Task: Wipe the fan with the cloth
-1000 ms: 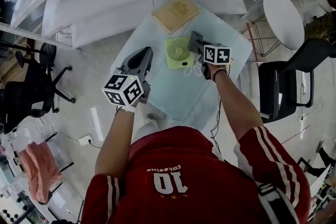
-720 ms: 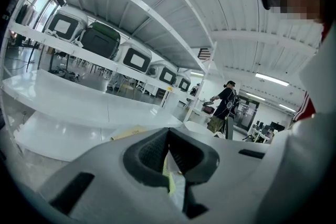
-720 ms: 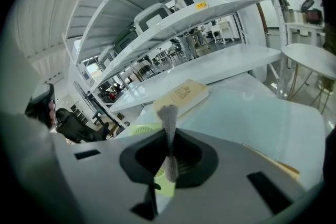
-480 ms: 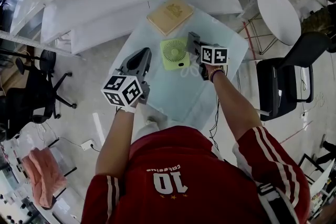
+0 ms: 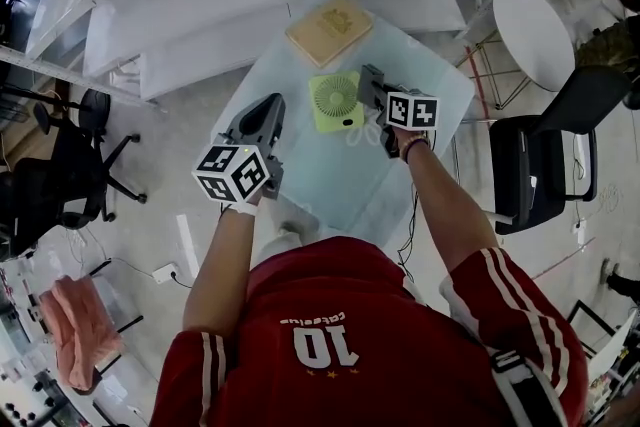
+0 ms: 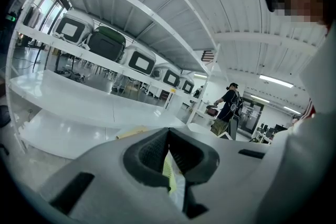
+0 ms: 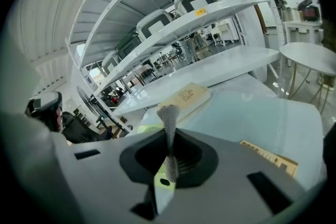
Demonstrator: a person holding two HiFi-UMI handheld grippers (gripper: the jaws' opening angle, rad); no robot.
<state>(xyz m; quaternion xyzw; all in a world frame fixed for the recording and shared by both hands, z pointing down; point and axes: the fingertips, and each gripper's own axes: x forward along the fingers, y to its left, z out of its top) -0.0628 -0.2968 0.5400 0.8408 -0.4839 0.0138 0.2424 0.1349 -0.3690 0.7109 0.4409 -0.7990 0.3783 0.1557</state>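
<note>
The fan [image 5: 337, 101] sits on the table [image 5: 300, 177] between the two tools, and it's much closer to the right side. The right hand-held gripper [image 5: 371, 78] is just beside the fan's right edge, jaws pressed on a thin grey strip that looks like the cloth [image 7: 168, 118]. The fan lies to its left, so the wipe probably calls for a short sweep leftward. The left hand-held gripper [image 5: 270, 105] hangs well off to the fan's left, clamped together and empty.

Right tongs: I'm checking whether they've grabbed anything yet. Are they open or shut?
Shut, and empty: in the right gripper view the right tongs meet in one thin strip with nothing between them.
</note>
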